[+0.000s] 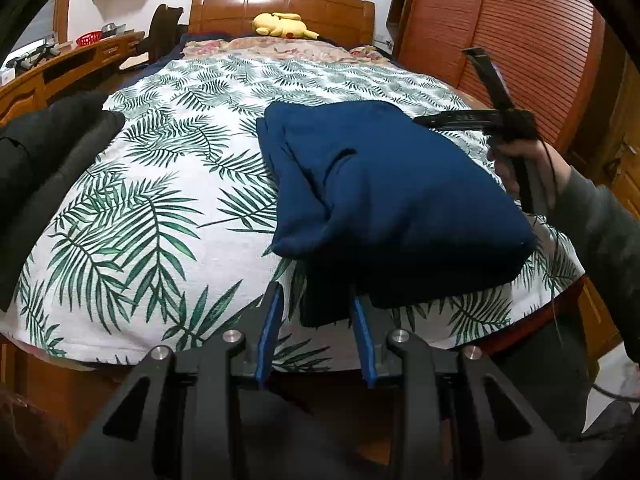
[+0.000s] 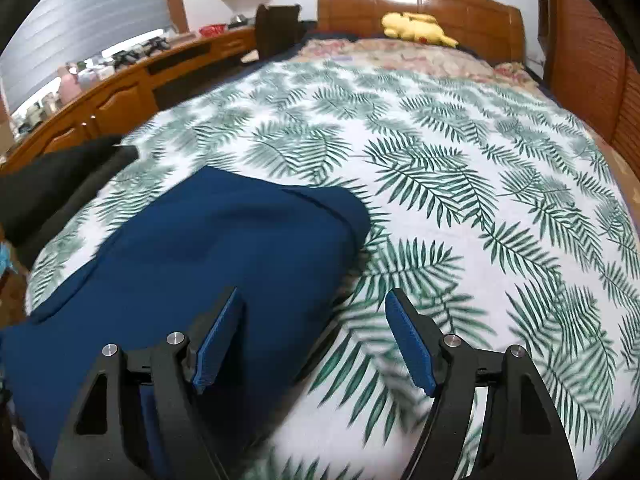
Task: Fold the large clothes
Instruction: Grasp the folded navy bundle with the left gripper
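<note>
A folded dark blue garment (image 1: 384,184) lies on the bed's leaf-print sheet (image 1: 168,184), near the front edge. The left gripper (image 1: 318,304) has its jaws apart at the garment's near edge, gripping nothing. The right gripper (image 2: 316,308) has its jaws wide and empty beside the garment. A yellow plush toy (image 1: 282,25) sits by the headboard.

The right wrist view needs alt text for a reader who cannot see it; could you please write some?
A folded navy garment lies on a bed with a palm-leaf cover, at lower left. The right gripper hangs over its right edge, jaws wide apart and holding nothing. A yellow plush toy rests by the wooden headboard.
</note>
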Motion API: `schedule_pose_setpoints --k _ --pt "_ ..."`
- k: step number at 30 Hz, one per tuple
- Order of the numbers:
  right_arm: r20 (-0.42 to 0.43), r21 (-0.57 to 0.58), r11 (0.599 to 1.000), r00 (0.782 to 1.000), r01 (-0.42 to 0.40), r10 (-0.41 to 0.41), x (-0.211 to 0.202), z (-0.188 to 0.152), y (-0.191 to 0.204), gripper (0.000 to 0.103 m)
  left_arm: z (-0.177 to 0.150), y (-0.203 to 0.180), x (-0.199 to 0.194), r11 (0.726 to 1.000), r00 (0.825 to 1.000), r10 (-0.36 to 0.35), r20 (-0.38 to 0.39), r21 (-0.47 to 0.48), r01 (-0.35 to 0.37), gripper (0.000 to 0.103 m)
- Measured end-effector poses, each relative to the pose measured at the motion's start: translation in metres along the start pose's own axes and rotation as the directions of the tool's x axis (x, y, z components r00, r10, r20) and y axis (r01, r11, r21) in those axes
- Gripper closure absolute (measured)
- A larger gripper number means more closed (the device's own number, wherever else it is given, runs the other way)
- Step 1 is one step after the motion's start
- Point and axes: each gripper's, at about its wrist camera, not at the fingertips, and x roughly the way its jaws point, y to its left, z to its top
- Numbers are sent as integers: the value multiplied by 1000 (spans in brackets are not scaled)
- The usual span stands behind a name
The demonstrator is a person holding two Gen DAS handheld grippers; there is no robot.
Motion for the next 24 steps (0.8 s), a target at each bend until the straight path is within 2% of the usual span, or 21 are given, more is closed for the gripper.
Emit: schedule_pose_setpoints --k 4,7,12,17,24 --pt "-47 -16 999 998 39 -39 29 7 -11 26 0 3 5 1000 1000 -7 -9 -14 7 70" --pt "-55 -7 1000 998 29 -29 44 10 -19 21 0 5 9 1000 1000 -10 -22 -27 10 70" --pt "-56 47 998 998 -29 32 60 10 -29 15 -1 3 15 1000 999 7 -43 -22 -8 69" --pt "-58 129 983 989 -130 139 67 5 -45 14 2 1 16 1000 998 17 -53 -20 -18 68" --pt "-31 134 977 985 -166 172 63 6 -44 14 5 1 13 999 999 13 -51 -28 -15 68"
